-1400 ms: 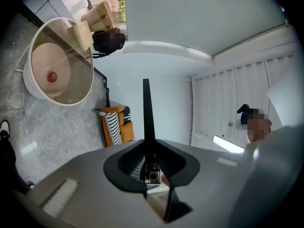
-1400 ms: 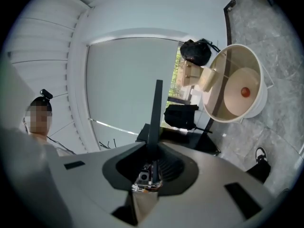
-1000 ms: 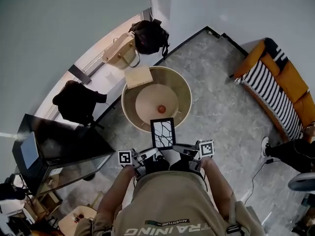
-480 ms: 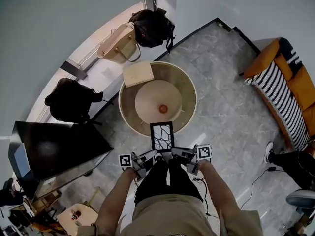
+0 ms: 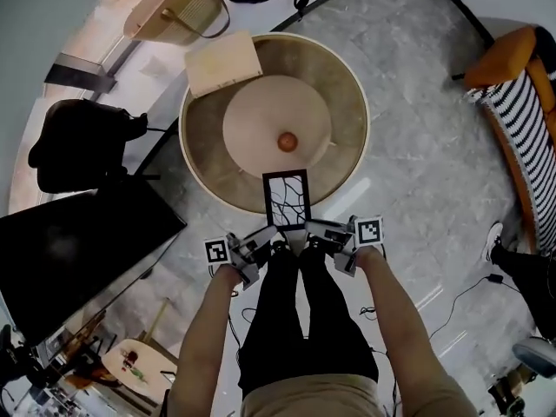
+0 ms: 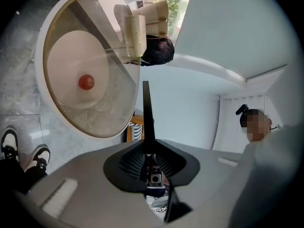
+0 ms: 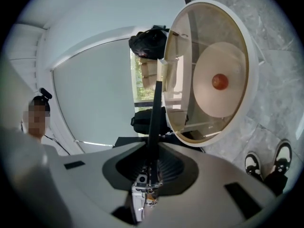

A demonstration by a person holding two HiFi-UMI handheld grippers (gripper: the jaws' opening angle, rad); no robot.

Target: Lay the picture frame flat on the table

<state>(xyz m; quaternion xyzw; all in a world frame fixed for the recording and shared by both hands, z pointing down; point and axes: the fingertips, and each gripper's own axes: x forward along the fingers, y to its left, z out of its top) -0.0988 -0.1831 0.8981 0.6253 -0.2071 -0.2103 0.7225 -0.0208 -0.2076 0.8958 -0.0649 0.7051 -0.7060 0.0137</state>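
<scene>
A black picture frame (image 5: 287, 200) with a white, black-lined print stands upright over the near rim of the round glass-topped table (image 5: 198, 165). My left gripper (image 5: 273, 241) is shut on its lower left edge and my right gripper (image 5: 306, 234) on its lower right edge. In the left gripper view the frame (image 6: 146, 110) shows edge-on as a thin dark strip rising from between the jaws of the left gripper (image 6: 147, 148). The right gripper view has the same thin edge of the frame (image 7: 155, 113), clamped in the right gripper (image 7: 153, 158).
A small orange ball (image 5: 287, 141) lies on the table's inner beige disc. A pale wooden box (image 5: 222, 62) sits at the far left rim. A black cabinet (image 5: 78, 254) stands left, a striped sofa (image 5: 521, 111) right, and bags (image 5: 78, 142) lie beyond the table.
The person has stepped toward the table, which now fills more of the head view. The frame, held the same way in both grippers, has come over the near rim.
</scene>
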